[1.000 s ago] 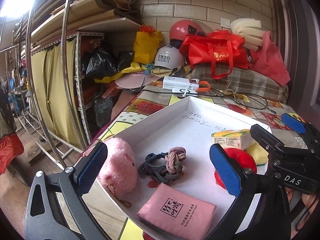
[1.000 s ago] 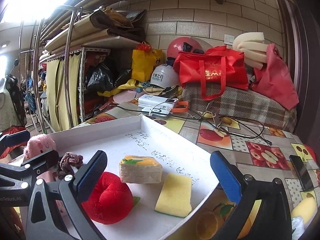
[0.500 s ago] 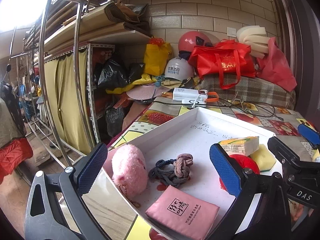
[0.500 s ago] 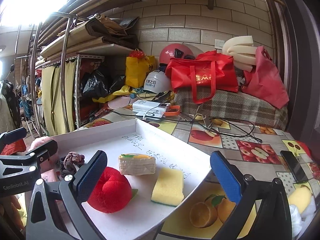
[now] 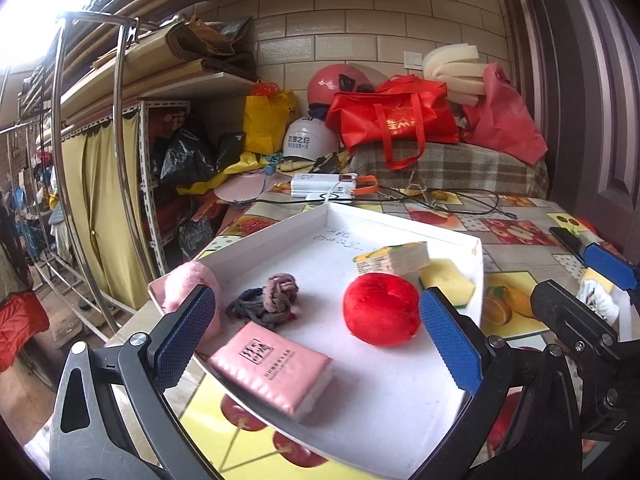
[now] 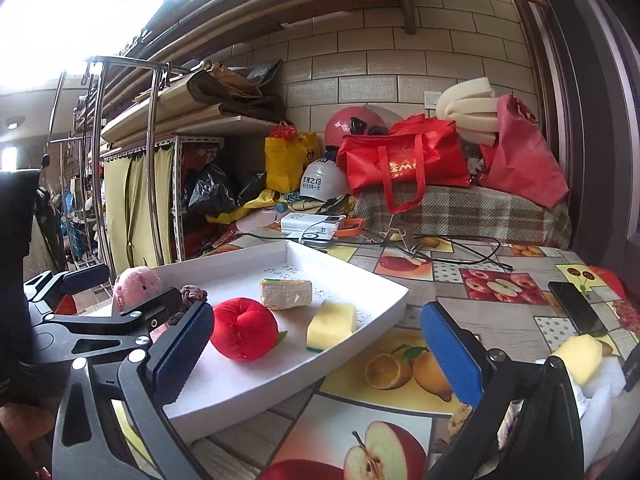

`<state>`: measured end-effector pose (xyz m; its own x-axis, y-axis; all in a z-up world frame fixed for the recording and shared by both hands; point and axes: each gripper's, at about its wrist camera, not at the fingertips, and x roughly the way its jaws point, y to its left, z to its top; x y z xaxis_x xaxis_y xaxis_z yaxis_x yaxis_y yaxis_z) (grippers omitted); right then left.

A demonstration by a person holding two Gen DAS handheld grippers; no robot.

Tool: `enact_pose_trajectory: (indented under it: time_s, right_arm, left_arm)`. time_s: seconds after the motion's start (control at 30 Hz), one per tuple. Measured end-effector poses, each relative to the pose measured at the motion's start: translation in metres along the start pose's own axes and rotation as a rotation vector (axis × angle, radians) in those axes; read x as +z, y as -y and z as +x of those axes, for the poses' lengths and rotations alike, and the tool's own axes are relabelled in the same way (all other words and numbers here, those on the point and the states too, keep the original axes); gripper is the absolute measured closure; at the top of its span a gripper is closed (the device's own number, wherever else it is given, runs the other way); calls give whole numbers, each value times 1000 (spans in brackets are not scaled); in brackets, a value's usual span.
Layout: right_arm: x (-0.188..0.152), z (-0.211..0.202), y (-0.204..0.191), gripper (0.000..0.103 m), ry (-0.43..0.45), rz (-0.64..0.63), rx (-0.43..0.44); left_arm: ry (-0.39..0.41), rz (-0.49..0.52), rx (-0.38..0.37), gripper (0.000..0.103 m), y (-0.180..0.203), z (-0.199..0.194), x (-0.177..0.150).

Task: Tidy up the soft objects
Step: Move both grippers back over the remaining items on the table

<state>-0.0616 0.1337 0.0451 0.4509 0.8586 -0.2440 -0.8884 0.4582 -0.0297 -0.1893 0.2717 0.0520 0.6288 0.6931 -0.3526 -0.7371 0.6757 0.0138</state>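
Above the white tray, the left gripper and right gripper both gape wide, holding nothing. Inside lie a red plush apple, yellow sponge, pink tissue pack and hair ties.

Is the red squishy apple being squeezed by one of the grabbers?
No, the red plush apple sits free on the white tray, and the left gripper is open with nothing between its fingers.
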Motion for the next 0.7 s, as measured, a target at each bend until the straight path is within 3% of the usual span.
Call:
enact_pose_trajectory:
  time_s: [0.33,0.7]
  right_arm:
    - [-20,-56,83,0,-48,63,-105]
    - [-38,-106,171,0,-110,170,-239]
  left_arm:
    - [-58,89,-214,0,83,-16,-6]
    - [-143,163,-312,0,125,-11,-10]
